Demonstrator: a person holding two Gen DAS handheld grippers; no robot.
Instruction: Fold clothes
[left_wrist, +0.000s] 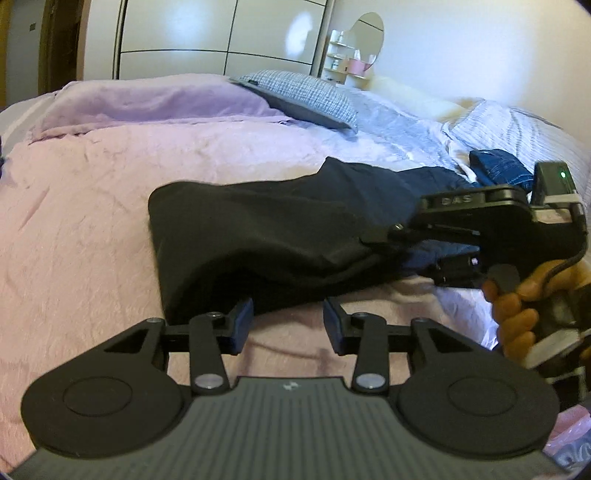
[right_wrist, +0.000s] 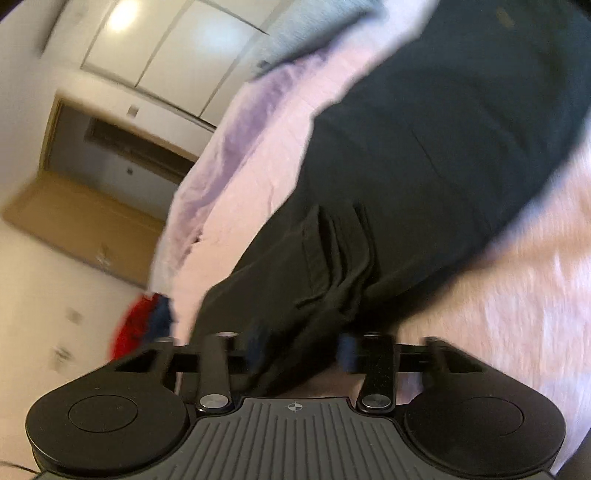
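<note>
Two sets of tongs work over one dark, soft cloth garment (left_wrist: 266, 229), which lies spread on a bed covered by a crumpled pale pink blanket (left_wrist: 92, 221). In the left wrist view, our left tongs (left_wrist: 288, 321) stand spread with only pink blanket between the blue pads; the garment's near hem sits just beside the left-hand pad, apart from it as far as we can see. The right tongs (left_wrist: 397, 230) reach in from the side, held by a hand (left_wrist: 517, 314), and appear to pinch a raised edge of the garment. The right wrist view is blurred, and a bunched fold of dark cloth fills the gap between those pads, so we judge them to be gripping it. Behind lie a grey checked pillow (left_wrist: 303, 96) and a blue denim piece (left_wrist: 498, 166) near the far side. We judge the folding to be early: the garment is still long, wrinkled and loosely laid, with no neat fold finished, and the denim piece still waits.
</note>
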